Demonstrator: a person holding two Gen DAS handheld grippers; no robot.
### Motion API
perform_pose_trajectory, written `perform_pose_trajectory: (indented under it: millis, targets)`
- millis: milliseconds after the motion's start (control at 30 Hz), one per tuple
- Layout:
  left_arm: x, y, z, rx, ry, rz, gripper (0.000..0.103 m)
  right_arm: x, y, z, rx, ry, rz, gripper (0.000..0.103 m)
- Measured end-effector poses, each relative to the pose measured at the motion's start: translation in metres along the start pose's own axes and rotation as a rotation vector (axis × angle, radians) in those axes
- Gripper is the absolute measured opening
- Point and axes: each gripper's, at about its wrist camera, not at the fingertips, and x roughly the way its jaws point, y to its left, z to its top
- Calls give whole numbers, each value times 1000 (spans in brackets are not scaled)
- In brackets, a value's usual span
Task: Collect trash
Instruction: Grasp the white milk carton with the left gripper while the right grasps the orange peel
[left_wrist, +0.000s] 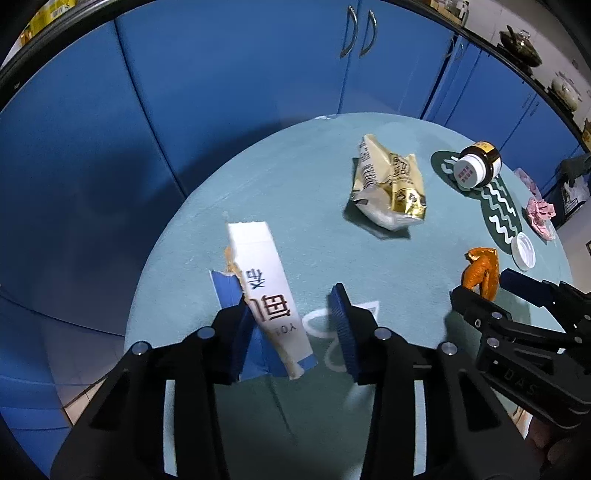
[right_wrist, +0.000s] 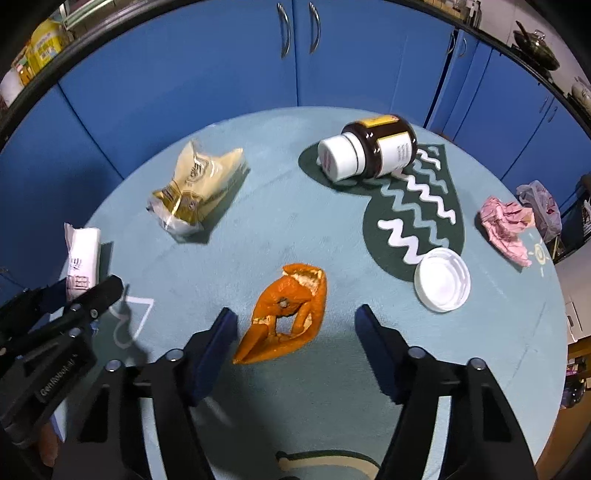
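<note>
**Two grippers lowered over trash on a round teal table**

Nearest the camera in the right wrist view, the right gripper (right_wrist: 295, 343) is seen with its jaws spread wide on either side of an orange peel (right_wrist: 286, 314); the blue pads are set apart from the peel and do not touch it. The peel lies flat on the round table (right_wrist: 295, 229). To the left of the peel, the left gripper (left_wrist: 291, 314) is seen with its jaws partly spread around a torn white carton (left_wrist: 266, 284); the left pad is touching or just beside the carton's edge, while the right pad stands clear of it. Just beyond the peel, to its right, a white lid (right_wrist: 442, 278) is placed on the edge of a dark green mat (right_wrist: 413, 206). Farther from the peel, a crumpled gold wrapper (right_wrist: 195, 192) is seen to the left, a brown bottle (right_wrist: 369, 151) lies on its side on the mat, and crumpled pink paper (right_wrist: 508, 229) rests near the table's right rim. Blue cabinets (right_wrist: 221, 66) are seen behind the table.
</note>
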Motion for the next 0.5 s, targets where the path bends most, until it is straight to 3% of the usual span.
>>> perform_pose_trajectory:
  millis: [67, 100, 133, 233, 300, 500]
  targets:
    - [-2, -1, -2, 8, -11, 13, 37, 2, 4, 0, -16, -4, -2, 58]
    - [-2, -2, -3, 8, -16, 23, 34, 1, 5, -1, -20, -9, -9, 50]
    - [-2, -3, -3, 6, -20, 35, 24, 0, 6, -1, -27, -14, -9, 42]
    - [-4, -5, -4, -2, -19, 16, 20, -2, 9, -3, -42, -14, -15, 22]
    - [-6, -7, -4, -6, -13, 6, 18, -6, 8, -5, -42, -16, -12, 17]
    - [-20, -23, -6, 16, -38, 3, 17, -30, -4, -15, -31, -43, -14, 15]
